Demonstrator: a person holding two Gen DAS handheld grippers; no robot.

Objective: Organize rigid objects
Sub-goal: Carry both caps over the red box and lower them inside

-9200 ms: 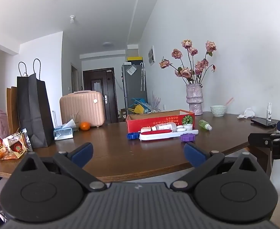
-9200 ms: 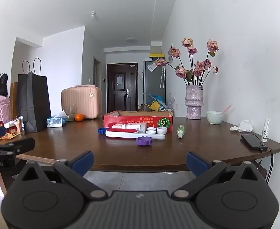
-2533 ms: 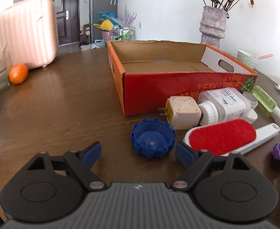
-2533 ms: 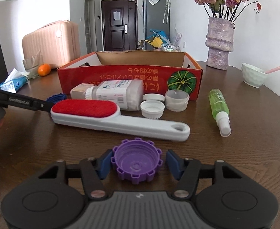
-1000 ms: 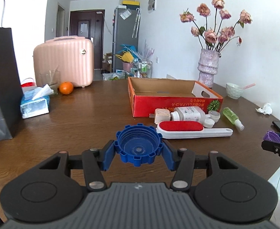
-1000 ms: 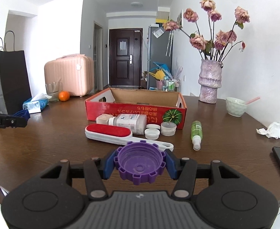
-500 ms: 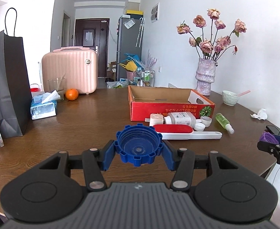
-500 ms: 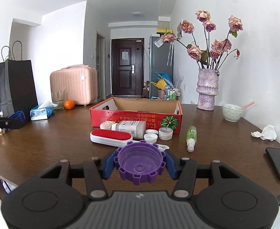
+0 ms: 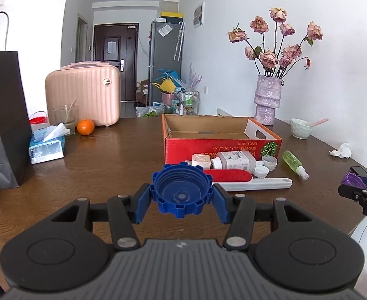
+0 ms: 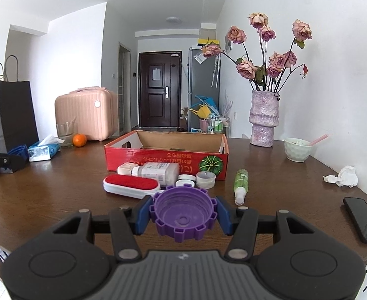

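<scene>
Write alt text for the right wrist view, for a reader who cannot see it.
The right gripper clamps a purple toothed cap, open side up, above a brown table. Beyond it lie a red lint brush, a white bottle, small lids and a green spray bottle before an open red cardboard box.

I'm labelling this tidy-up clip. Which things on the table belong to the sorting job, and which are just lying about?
Job:
blue cap in left claw
purple cap in right claw
red box
lint brush
white bottle
green spray bottle

Lying about:
vase
orange
tissue pack
phone
bowl
</scene>
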